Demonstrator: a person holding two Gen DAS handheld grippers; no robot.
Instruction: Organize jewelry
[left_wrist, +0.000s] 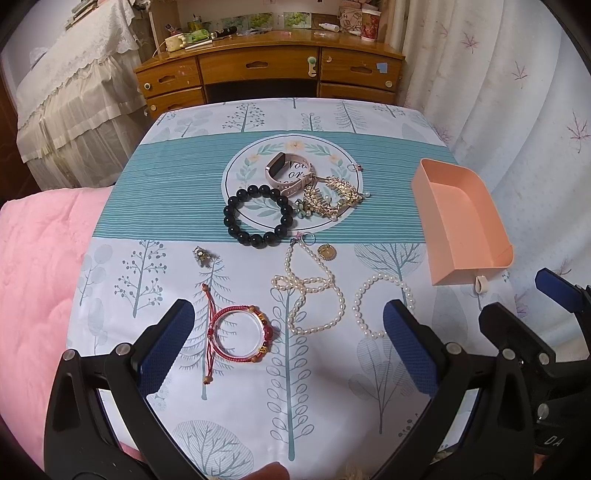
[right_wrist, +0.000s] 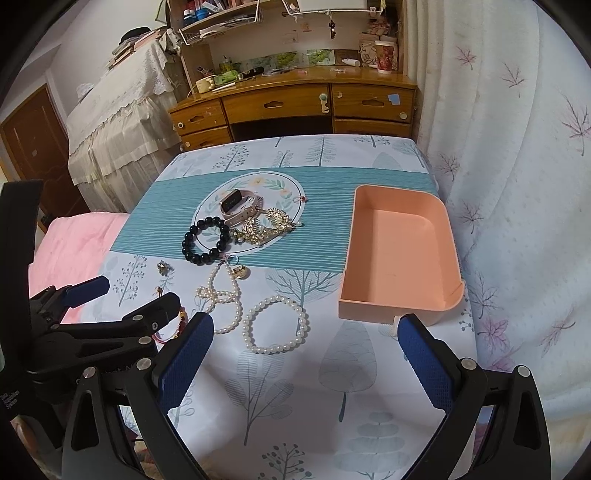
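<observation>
Jewelry lies spread on a tree-print cloth. A red cord bracelet (left_wrist: 240, 334) lies between my open left gripper's (left_wrist: 288, 321) fingers. A pearl necklace (left_wrist: 314, 291), a pearl bracelet (left_wrist: 382, 304), a black bead bracelet (left_wrist: 258, 216), a pink watch (left_wrist: 288, 171) and gold hair ornaments (left_wrist: 332, 195) lie farther out. The empty pink tray (right_wrist: 399, 254) stands at the right. My right gripper (right_wrist: 303, 339) is open and empty, with the pearl bracelet (right_wrist: 275, 325) just beyond its left finger.
A small charm (left_wrist: 202, 255) and a gold pendant (left_wrist: 326, 252) lie near the necklace. A wooden desk (left_wrist: 266, 70) stands behind the table, a curtain (right_wrist: 517, 147) at the right, a pink quilt (left_wrist: 37, 266) at the left.
</observation>
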